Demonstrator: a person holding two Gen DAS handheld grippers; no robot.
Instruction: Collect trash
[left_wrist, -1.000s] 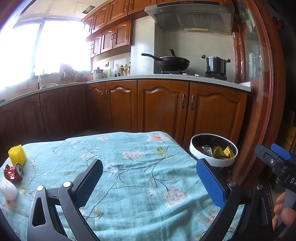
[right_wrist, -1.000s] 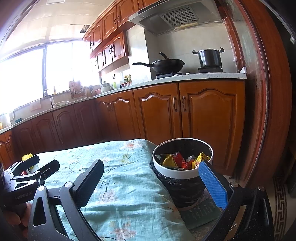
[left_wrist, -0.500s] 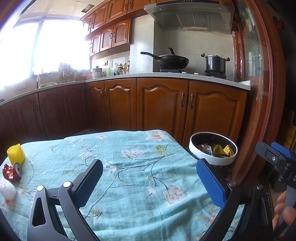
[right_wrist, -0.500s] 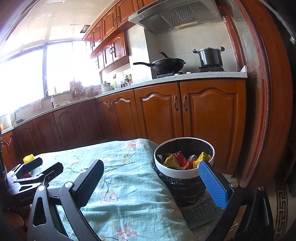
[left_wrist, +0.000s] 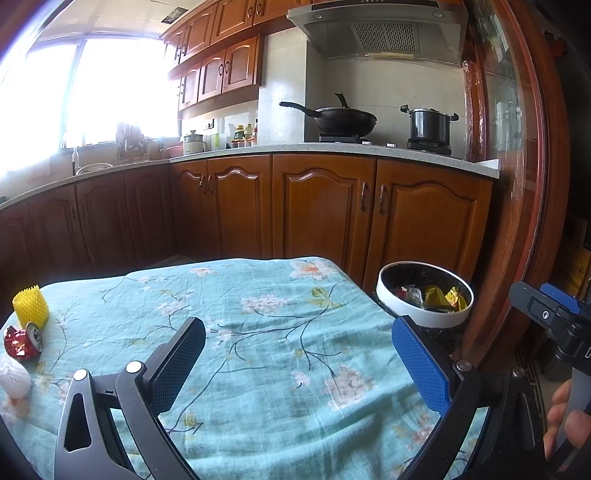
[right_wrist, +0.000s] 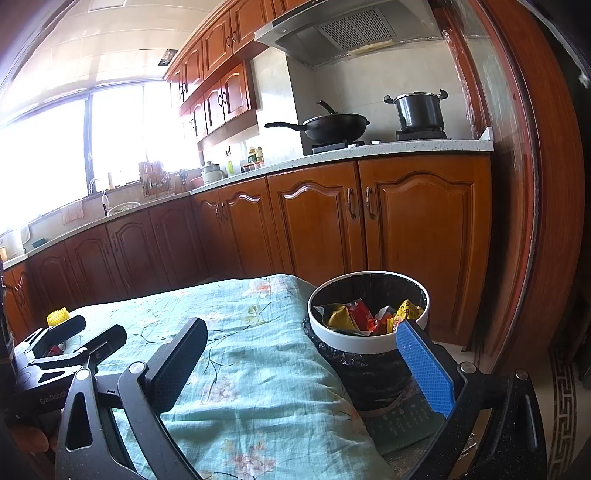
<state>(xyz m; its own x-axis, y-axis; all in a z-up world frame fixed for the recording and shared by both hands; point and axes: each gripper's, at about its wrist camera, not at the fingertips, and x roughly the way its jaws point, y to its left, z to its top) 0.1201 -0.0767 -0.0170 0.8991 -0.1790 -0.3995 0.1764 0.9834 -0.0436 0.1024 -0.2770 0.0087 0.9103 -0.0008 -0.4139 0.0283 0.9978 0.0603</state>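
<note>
A kitchen with warm brown wooden cabinets (left_wrist: 317, 206) running along two walls, bright daylight pouring through a window on the left. In the foreground is a table covered by a pale turquoise floral cloth (left_wrist: 258, 332). Two hand-held grippers hover low over the near edge of it. The left gripper (left_wrist: 299, 362) is spread wide, one black finger and one blue finger well apart, with nothing between them. The right gripper (right_wrist: 301, 363) is likewise wide and empty; its blue finger crosses in front of the bin. The trash bin (right_wrist: 343, 338), white-rimmed and lined with a black bag, stands on the floor just beside the table's right corner. Inside it lie crumpled wrappers (right_wrist: 356, 315) in yellow and red. Three pieces of trash sit at the far left edge of the cloth, well apart from the bin: a yellow foam mesh sleeve (left_wrist: 31, 307) standing upright, a crushed red can (left_wrist: 21, 342) just in front of it, and a white foam net (left_wrist: 14, 377) nearest the viewer. On the counter behind, a black wok (left_wrist: 341, 120) and a dark lidded pot (left_wrist: 429, 125) sit on a stove under a steel range hood (left_wrist: 376, 27). A person's fingers (left_wrist: 567, 430) show at the right edge of the left wrist view, wrapped around the other gripper's handle.
</note>
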